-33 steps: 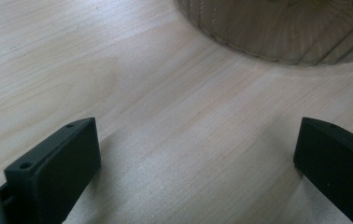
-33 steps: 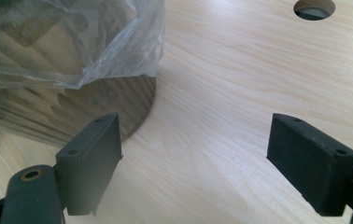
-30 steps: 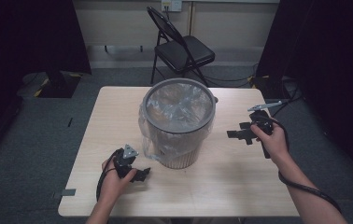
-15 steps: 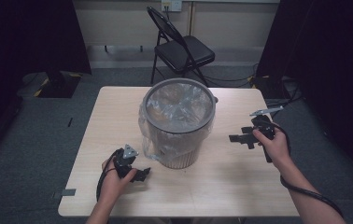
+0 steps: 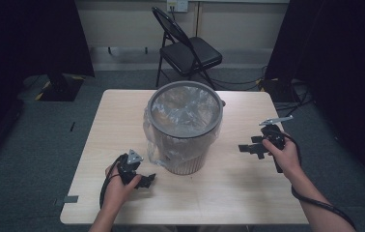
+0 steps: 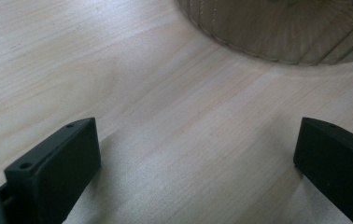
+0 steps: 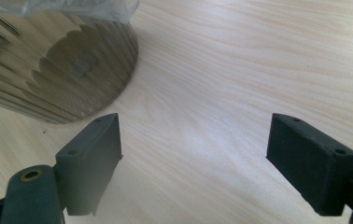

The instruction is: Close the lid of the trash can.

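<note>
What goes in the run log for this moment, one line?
left tongs: open, empty, on table near bin base | right tongs: open, empty, beside bin | bin: upright, clear liner in place

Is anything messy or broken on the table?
Nothing looks broken or spilled. The bin stands upright on the table, and its clear bag hangs loosely over the rim, a bit baggy on one side. Both tools, left and right, are open and empty.

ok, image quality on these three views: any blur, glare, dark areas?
High view: the table is evenly lit, surroundings fall off to near black, and the bin liner shows mild sheen. Left gripper view: the bin base is soft. Right gripper view: the bin is blurred and its ribs smear; the wood grain is sharp.
</note>
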`<action>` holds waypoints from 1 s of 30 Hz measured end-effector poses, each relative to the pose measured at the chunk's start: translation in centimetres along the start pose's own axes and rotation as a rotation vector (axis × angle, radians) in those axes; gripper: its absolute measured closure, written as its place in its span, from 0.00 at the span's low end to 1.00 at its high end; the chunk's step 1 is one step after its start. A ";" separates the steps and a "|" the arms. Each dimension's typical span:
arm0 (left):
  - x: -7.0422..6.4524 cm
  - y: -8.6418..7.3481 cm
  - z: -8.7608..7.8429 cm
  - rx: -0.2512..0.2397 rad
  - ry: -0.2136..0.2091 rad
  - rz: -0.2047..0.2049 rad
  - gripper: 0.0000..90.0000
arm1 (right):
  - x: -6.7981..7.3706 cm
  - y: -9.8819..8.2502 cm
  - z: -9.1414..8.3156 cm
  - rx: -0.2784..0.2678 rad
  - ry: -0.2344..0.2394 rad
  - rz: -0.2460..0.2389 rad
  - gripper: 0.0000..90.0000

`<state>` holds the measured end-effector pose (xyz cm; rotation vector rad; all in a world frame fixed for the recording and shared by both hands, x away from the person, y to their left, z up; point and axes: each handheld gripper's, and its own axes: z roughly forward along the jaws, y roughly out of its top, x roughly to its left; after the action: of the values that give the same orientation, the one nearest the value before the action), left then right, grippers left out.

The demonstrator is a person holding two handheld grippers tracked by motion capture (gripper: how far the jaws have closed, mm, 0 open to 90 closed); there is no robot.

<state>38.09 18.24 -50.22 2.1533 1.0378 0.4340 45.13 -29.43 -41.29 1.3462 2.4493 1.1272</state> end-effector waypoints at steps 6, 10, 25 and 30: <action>0.0 0.0 0.0 0.000 0.000 0.000 0.00 | -0.3 -0.7 0.1 0.006 -0.005 0.007 0.19; 0.0 0.0 0.0 0.000 0.000 0.000 0.00 | -0.6 -1.1 0.2 0.006 -0.011 0.010 0.19; 0.0 0.0 0.0 0.000 0.000 0.000 0.00 | -1.4 -3.0 0.6 0.016 -0.025 0.021 0.19; 0.0 0.0 0.0 0.000 0.000 0.000 0.00 | -1.7 -3.5 0.5 0.016 -0.031 0.029 0.20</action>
<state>38.09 18.23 -50.22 2.1529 1.0384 0.4342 44.00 -31.61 -44.29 1.3970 2.4306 1.0866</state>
